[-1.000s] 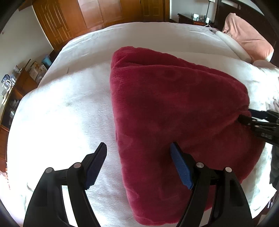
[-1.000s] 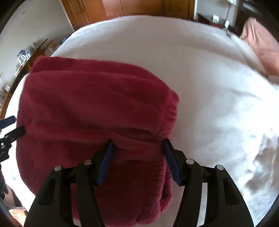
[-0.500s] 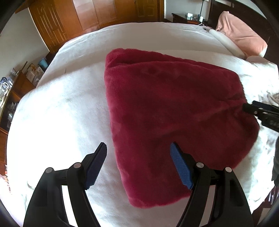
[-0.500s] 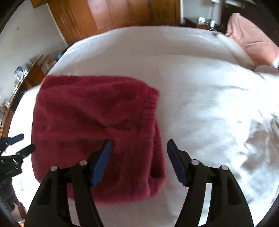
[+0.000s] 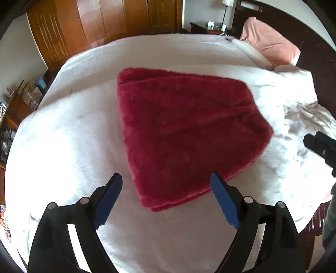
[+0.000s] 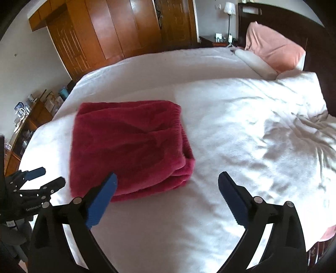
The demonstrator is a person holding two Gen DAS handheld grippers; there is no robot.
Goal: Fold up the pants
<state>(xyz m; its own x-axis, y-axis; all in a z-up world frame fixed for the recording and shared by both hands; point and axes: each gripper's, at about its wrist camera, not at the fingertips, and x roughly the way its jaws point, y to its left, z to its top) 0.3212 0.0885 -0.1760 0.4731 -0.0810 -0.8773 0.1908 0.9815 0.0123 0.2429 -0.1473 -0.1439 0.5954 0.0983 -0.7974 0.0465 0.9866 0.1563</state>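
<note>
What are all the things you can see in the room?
pants: one, dark red and fluffy, folded in a stack on the bed
bed: one, white cover, rumpled at the right
pillow: one, pink, at the head of the bed
bolster: one, white, beside the pillow
headboard: one, dark wood, behind the pillow
wardrobe: one, brown wood, along the far wall
lamp: one, white shade, on the nightstand
shelf: one, wooden, cluttered with small items, far left
left gripper: one, black with blue pads, jaws open, holding nothing
right gripper: one, black with blue pads, jaws open, holding nothing
</note>
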